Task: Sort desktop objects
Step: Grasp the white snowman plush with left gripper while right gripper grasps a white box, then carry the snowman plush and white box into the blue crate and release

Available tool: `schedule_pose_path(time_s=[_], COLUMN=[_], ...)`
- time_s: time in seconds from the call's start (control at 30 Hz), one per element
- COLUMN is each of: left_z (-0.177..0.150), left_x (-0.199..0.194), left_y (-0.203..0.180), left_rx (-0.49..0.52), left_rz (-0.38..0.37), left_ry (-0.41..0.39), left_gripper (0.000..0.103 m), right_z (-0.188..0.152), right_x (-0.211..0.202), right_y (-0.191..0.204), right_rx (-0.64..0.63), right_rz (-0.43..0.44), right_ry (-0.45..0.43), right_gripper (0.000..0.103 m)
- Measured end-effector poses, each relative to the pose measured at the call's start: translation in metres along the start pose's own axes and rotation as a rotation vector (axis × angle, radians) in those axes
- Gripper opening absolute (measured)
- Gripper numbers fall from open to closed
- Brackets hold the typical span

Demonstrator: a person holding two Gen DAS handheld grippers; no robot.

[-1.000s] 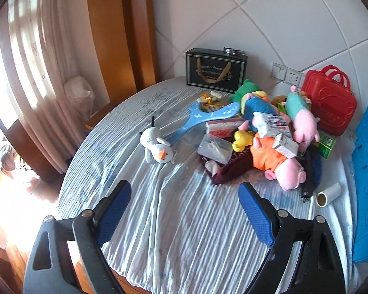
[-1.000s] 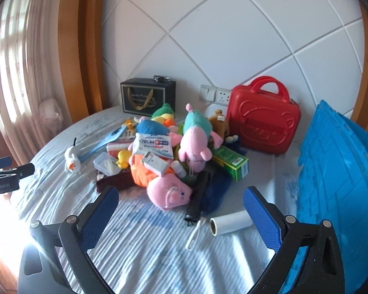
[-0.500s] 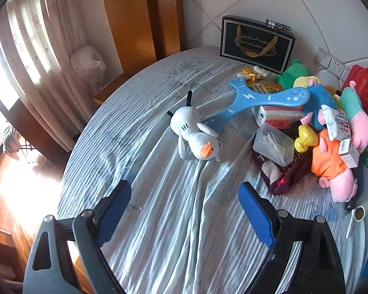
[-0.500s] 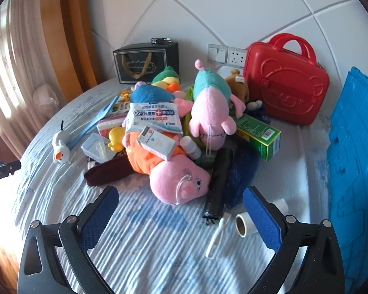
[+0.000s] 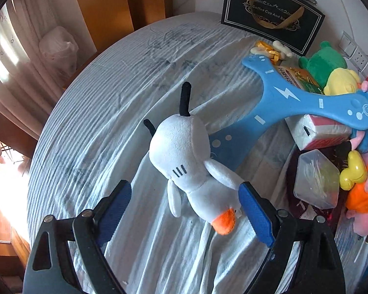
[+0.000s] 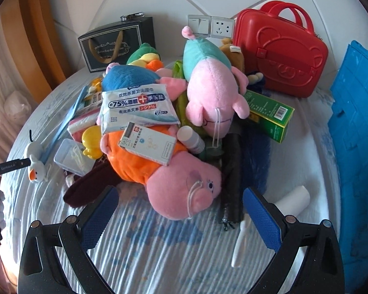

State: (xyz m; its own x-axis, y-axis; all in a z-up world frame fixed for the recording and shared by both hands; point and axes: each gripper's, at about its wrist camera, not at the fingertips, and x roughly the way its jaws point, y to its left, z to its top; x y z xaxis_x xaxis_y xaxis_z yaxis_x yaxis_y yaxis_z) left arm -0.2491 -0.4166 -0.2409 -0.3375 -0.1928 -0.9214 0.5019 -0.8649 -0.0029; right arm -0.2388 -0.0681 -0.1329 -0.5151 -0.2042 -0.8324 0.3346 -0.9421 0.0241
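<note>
The left gripper [image 5: 184,204] is wide open, and the white duck [image 5: 191,169] lies on the cloth [image 5: 98,122] between its fingers, beak at 6 o'clock. The right gripper [image 6: 179,209] is wide open too, holding nothing. The pink pig [image 6: 184,188] lies just ahead at 12 o'clock.

I see a white plush duck [image 5: 191,161] with an orange beak and black legs on my pale blue striped tablecloth [image 5: 105,112]. Beside it lies a blue boomerang [image 5: 282,98] with a white lightning bolt; my pads [image 5: 255,210] are blue.
</note>
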Motion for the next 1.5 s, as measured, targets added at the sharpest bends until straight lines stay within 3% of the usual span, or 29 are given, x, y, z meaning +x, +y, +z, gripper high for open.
schedule_pose_path(time_s=[0.17, 0.27, 0.3, 0.43, 0.57, 0.73, 0.8, 0.9, 1.27, 1.5], left_z=[0.014, 0.013, 0.011, -0.003, -0.024, -0.040, -0.044, -0.044, -0.077, -0.111], left_x=[0.030, 0.040, 0.039, 0.022, -0.009, -0.040, -0.051, -0.065, -0.132, -0.197], left_y=[0.000, 0.003, 0.004, -0.005, -0.023, -0.045, -0.057, -0.081, -0.138, -0.174], left_rx=[-0.027, -0.039, -0.038, 0.044, 0.140, 0.193, 0.225, 0.278, 0.423, 0.458], left_rz=[0.018, -0.024, -0.052, -0.023, -0.010, -0.055, -0.079, -0.098, -0.188, -0.226], left_ry=[0.029, 0.041, 0.039, 0.021, -0.023, -0.062, -0.083, -0.114, -0.232, -0.356], left_gripper=[0.089, 0.081, 0.070, 0.054, 0.051, 0.051, 0.051, 0.051, 0.051, 0.051], right_z=[0.016, 0.025, 0.027, 0.033, 0.033, 0.035, 0.036, 0.036, 0.011, -0.019], right_x=[0.022, 0.035, 0.038, 0.049, 0.057, 0.059, 0.058, 0.057, -0.013, -0.090], right_y=[0.005, 0.011, 0.013, 0.019, 0.022, 0.019, 0.020, 0.021, 0.011, -0.011], right_rx=[-0.015, -0.031, -0.039, -0.059, -0.060, 0.000, 0.005, 0.004, 0.006, -0.027], right_rz=[0.029, 0.047, 0.047, 0.085, 0.109, 0.149, 0.144, 0.126, 0.134, 0.104], right_ry=[0.011, 0.007, 0.003, 0.004, 0.009, 0.003, -0.007, -0.010, -0.115, -0.263], right_gripper=[0.103, 0.103, 0.103, 0.091, 0.086, 0.085, 0.067, 0.067, 0.067, 0.067])
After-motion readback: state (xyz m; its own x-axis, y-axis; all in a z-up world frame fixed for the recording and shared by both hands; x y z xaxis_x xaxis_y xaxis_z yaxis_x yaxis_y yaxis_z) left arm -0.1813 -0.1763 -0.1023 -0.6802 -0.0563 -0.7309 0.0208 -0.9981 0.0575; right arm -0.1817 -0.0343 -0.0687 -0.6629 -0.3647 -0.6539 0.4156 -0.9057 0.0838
